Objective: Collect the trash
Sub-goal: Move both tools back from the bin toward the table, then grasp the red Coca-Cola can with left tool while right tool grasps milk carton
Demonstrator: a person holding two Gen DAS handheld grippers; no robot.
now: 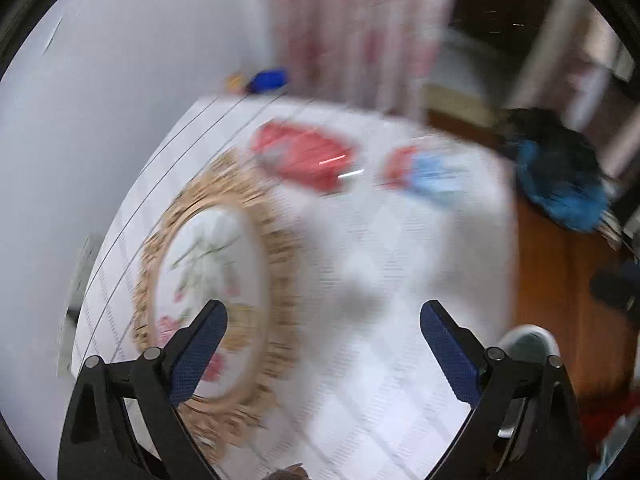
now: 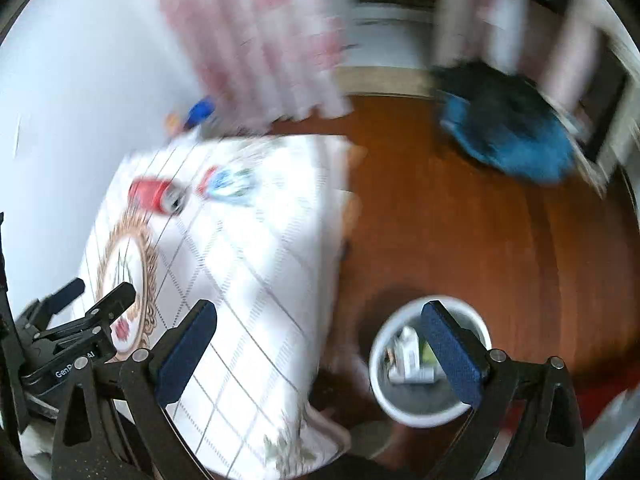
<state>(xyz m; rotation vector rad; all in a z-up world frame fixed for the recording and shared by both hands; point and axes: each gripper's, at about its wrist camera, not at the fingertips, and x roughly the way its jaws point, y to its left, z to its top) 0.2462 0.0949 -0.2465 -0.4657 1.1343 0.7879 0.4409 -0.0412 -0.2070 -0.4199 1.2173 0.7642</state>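
A red can (image 1: 306, 158) lies on its side at the far part of the white-clothed table (image 1: 380, 288). A red and blue wrapper (image 1: 428, 174) lies to its right. Both also show in the right wrist view: the can (image 2: 156, 196) and the wrapper (image 2: 228, 186). My left gripper (image 1: 324, 316) is open and empty above the table. My right gripper (image 2: 320, 318) is open and empty, over the table's right edge. A white bin (image 2: 430, 360) with some trash inside stands on the floor by the table. Both views are blurred.
A round embroidered mat with a straw fringe (image 1: 212, 304) lies on the table's left part. A blue and black heap (image 2: 508, 132) lies on the wooden floor (image 2: 460, 232). A pink curtain (image 1: 360, 28) hangs behind. My left gripper also shows in the right wrist view (image 2: 88, 296).
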